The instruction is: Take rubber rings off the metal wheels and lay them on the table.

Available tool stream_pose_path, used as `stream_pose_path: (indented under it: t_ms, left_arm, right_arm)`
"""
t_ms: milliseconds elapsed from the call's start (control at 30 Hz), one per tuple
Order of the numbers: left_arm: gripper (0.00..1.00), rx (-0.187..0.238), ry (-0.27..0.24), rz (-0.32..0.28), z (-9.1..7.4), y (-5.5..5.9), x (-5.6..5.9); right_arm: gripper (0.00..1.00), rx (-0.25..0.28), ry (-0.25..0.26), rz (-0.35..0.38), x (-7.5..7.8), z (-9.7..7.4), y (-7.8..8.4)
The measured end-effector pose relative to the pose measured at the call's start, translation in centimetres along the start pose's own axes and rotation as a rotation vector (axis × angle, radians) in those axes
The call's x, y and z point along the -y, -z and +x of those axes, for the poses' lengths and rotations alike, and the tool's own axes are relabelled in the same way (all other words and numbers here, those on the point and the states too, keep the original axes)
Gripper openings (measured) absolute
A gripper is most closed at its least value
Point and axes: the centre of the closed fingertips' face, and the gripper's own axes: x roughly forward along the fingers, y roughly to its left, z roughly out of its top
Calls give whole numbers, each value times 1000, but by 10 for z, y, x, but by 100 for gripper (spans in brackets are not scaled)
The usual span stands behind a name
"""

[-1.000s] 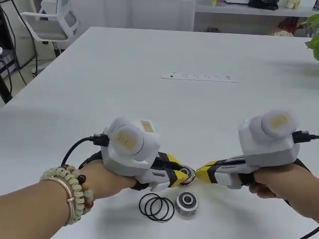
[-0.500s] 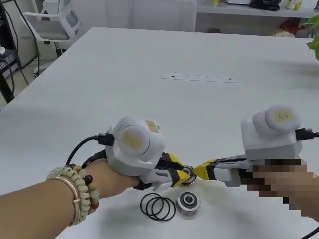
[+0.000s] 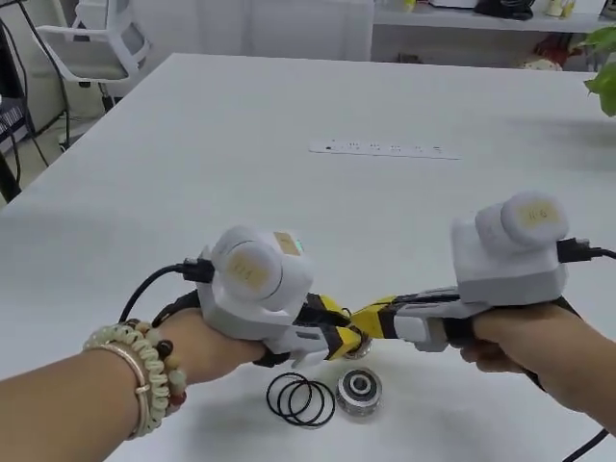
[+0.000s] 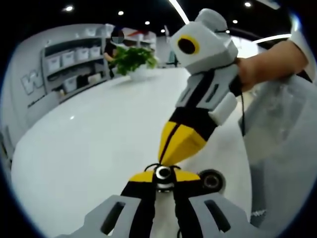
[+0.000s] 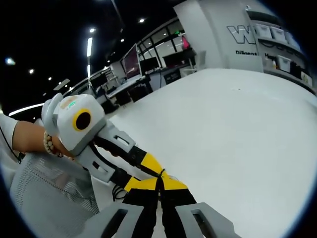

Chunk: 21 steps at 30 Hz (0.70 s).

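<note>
On the white table point(image 3: 241, 173), I have both handheld grippers meeting tip to tip near the front edge. The left gripper point(image 3: 344, 341), held by a hand with a beaded bracelet point(image 3: 135, 371) on the wrist, has its yellow-and-black jaws clamped on a small metal wheel point(image 4: 163, 173), which it holds just above the tabletop. The right gripper point(image 3: 366, 322) comes in from the opposite side. Its jaws are pressed together to a narrow point that touches the top of that held wheel. Thin black strands show right at the contact, but I cannot tell whether a ring is caught between the jaws. A second metal wheel point(image 3: 359, 389) lies flat on the table just below the two grippers. Touching its left side are three black rubber rings point(image 3: 300, 398), lying flat and overlapping one another. Farther back, well apart from the work, a white power strip point(image 3: 385, 149) lies on the table.
</note>
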Motion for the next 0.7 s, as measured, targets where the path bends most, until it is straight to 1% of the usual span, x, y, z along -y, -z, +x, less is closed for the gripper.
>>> stream_pose_path:
  t_ms: [100,167,233,300,367,400,467,533,600,667,700]
  left_arm:
    - [14,-4,-1,-5,0,0,1]
    - [14,-10,1,-31,0,-1,0]
    - [14,-14,4,-35,-1,-1,0]
    - [15,-12,15,-22,-3,-3,2]
    - [16,0,21,-18,-7,-8,3]
    - [18,16,25,-25,-9,-13,3]
    - [24,38,38,-58,-12,-20,4]
    - [27,47,42,-41,-16,-25,5]
    - [26,57,42,-17,-20,-30,5]
    - [28,73,35,-14,-26,-36,3]
    - [28,88,31,-17,-29,-42,2]
  right_arm:
    - [0,-12,34,51,9,-2,3]
    - [0,-14,39,82,10,-3,5]
    - [0,-13,38,95,11,-2,5]
    - [0,-10,42,92,9,-3,4]
    - [0,2,48,95,10,-4,0]
    - [0,13,50,101,10,-4,-2]
    - [0,23,47,111,11,-6,-4]
    - [0,29,53,109,11,-7,-5]
    - [0,37,56,103,10,-8,-8]
    - [0,46,50,105,8,-9,-11]
    - [0,51,44,105,7,-8,-12]
